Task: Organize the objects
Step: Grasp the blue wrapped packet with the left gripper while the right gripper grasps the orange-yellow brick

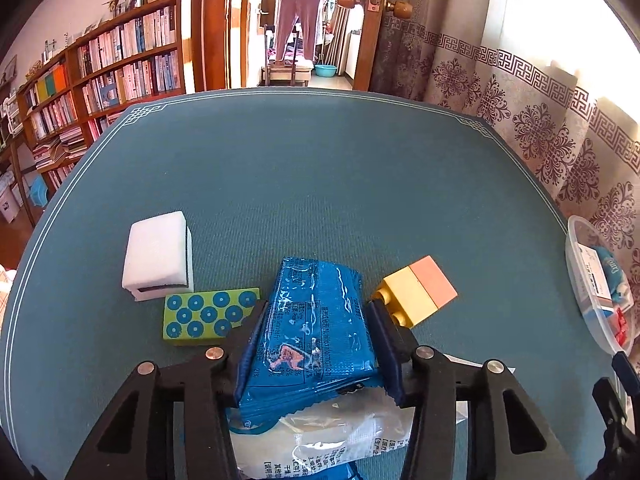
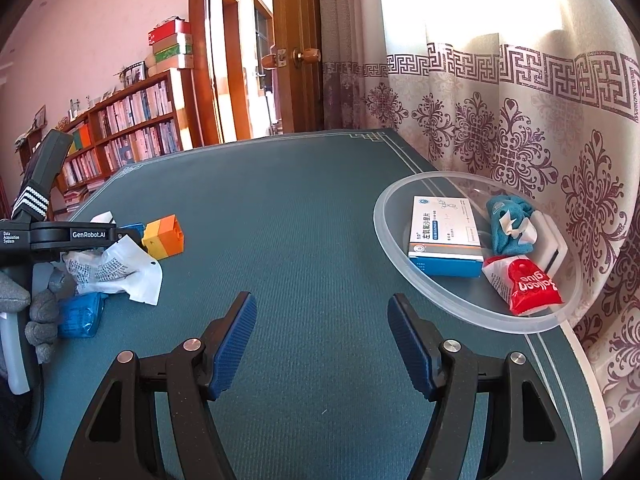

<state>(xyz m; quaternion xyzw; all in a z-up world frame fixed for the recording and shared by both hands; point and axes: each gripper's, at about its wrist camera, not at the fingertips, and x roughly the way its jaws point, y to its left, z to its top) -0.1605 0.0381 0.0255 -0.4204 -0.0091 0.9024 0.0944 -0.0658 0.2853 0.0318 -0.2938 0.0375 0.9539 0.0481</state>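
Beyond teal table mat point(image 1: 320, 184), bookshelf point(image 1: 120, 64)

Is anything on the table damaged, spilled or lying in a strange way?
Nothing looks spilled or broken. The only untidy spot is the crumpled white packet, which lies partly under the blue packet that the left gripper is clamping. The yellow and orange block lies on its side.
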